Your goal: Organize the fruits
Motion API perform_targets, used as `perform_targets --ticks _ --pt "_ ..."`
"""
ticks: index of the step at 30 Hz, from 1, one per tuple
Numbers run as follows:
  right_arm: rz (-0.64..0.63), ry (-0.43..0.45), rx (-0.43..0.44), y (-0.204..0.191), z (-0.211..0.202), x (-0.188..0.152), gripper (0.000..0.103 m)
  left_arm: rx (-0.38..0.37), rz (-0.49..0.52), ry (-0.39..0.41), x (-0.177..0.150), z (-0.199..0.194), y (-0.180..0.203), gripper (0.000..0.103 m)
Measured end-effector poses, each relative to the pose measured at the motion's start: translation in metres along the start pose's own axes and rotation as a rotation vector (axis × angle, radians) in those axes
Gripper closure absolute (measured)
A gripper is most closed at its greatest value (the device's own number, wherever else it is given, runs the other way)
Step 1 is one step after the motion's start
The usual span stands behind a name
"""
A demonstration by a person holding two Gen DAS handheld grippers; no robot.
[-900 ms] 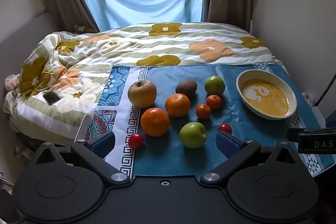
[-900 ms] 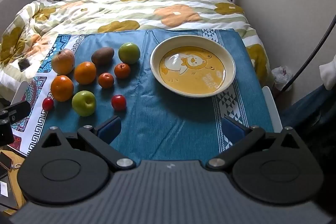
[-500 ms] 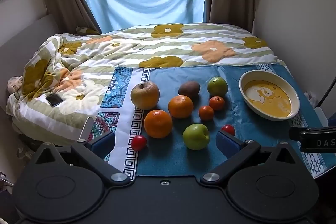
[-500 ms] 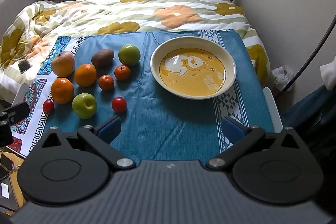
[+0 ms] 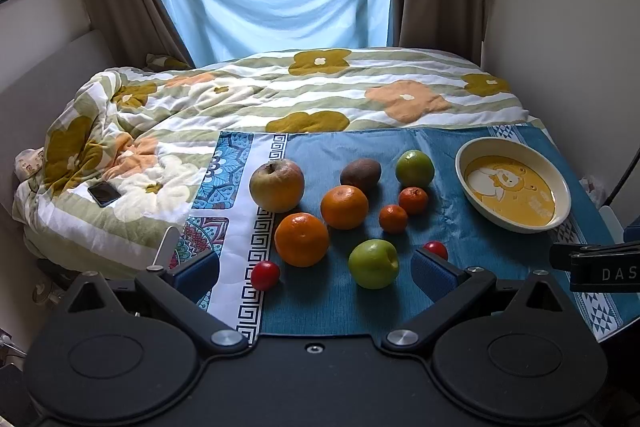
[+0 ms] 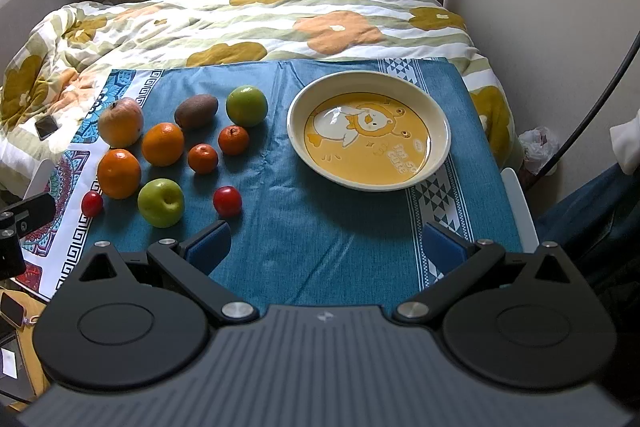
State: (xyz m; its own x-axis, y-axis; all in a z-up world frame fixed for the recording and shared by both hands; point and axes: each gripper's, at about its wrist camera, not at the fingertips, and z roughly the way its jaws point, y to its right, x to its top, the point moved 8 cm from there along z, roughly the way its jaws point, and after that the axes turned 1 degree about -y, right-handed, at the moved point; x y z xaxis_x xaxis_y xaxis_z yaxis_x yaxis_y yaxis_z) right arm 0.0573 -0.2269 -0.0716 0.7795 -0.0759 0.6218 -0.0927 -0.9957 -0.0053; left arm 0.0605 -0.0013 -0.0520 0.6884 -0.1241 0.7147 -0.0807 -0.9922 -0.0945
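Observation:
Several fruits lie on a blue cloth [image 5: 460, 227]: a large yellow-red apple [image 5: 277, 185], two oranges [image 5: 301, 239] [image 5: 344, 207], two small tangerines [image 5: 393, 219], a kiwi [image 5: 360, 174], two green apples [image 5: 373, 264] [image 5: 415, 168] and two red cherry tomatoes [image 5: 265, 275] [image 5: 436, 249]. A cream bowl [image 5: 512, 183] with a yellow duck print stands empty at the right; it also shows in the right wrist view [image 6: 368, 135]. My left gripper [image 5: 316, 269] is open and empty, near the green apple. My right gripper [image 6: 326, 247] is open and empty above bare cloth, in front of the bowl.
The cloth covers a small table [image 6: 516, 195] against a bed with a flowered quilt [image 5: 320, 91]. A phone [image 5: 104, 193] lies on the quilt at the left. A wall [image 6: 560, 7] is close on the right. A black cable [image 6: 592, 107] hangs at the far right.
Both views have shifted slightly; the left gripper has drawn back and up a little. Both grippers stay open and the fruits have not moved.

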Motion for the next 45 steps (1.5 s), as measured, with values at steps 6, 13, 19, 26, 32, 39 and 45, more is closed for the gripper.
perform_targets --ticks 6,13,19,26,32,39,45 --pt "-0.001 0.005 0.001 -0.0011 -0.0007 0.0033 0.0 0.002 -0.003 0.004 -0.0003 -0.0015 -0.0011 0.0" --pt "0.001 0.005 0.002 -0.0006 -0.0008 0.002 0.0 0.004 -0.007 0.009 0.0006 -0.0041 -0.0015 0.0" --pt "0.0 0.008 0.006 -0.0011 -0.0018 -0.0002 0.0 0.008 -0.01 0.011 0.0012 -0.0057 -0.0037 0.0" --pt "0.005 0.01 0.003 -0.0009 -0.0028 0.0001 0.0 0.009 -0.01 0.012 0.0008 -0.0064 -0.0039 0.0" --pt "0.008 0.009 0.005 -0.0002 -0.0021 -0.0007 0.0 0.013 -0.016 0.016 0.0 -0.0084 -0.0057 0.0" --pt "0.008 0.009 0.005 -0.0002 -0.0028 -0.0005 0.0 0.012 -0.016 0.015 0.0005 -0.0083 -0.0062 0.0" --pt "0.01 0.009 0.006 0.0008 -0.0032 -0.0011 0.0 0.013 -0.016 0.015 0.0008 -0.009 -0.0066 0.0"
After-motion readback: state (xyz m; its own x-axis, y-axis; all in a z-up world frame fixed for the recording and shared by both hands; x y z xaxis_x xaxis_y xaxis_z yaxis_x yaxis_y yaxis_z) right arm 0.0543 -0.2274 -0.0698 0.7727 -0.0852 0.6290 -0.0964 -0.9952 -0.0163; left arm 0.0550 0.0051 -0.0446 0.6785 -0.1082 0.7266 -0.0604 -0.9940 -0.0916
